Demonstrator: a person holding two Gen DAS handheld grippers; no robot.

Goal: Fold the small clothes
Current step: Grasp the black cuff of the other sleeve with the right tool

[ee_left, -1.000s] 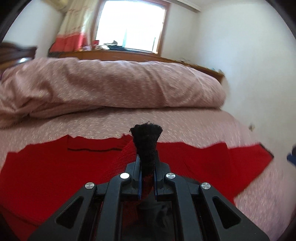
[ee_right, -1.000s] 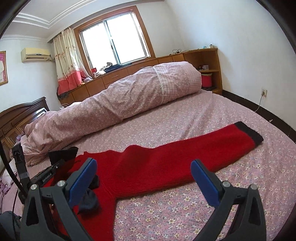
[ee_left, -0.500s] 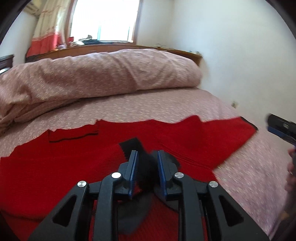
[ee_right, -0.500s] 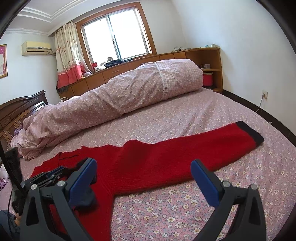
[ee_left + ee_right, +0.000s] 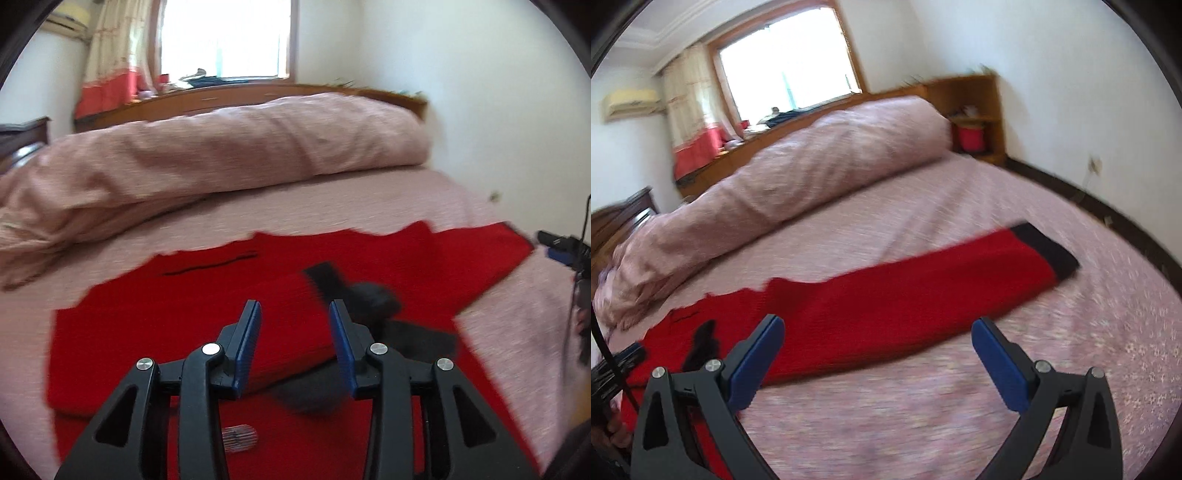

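Note:
A red knitted sweater (image 5: 155,325) lies flat on the pink bedspread (image 5: 332,206). Its left sleeve is folded across the body, and the black cuff (image 5: 325,277) rests on the red cloth just ahead of my left gripper (image 5: 293,314), which is open and empty above it. In the right wrist view the right sleeve (image 5: 916,295) stretches out to the right and ends in a black cuff (image 5: 1045,251). My right gripper (image 5: 877,332) is open and empty, above the bedspread in front of that sleeve.
A rolled pink duvet (image 5: 798,173) lies along the far side of the bed. A wooden cabinet (image 5: 975,114) and a window ledge stand behind it. The floor and a white wall lie off the bed's right edge (image 5: 1108,221).
My left gripper laid the black cuff down on the sweater's body and opened, letting it go. My right gripper has moved closer to the outstretched right sleeve.

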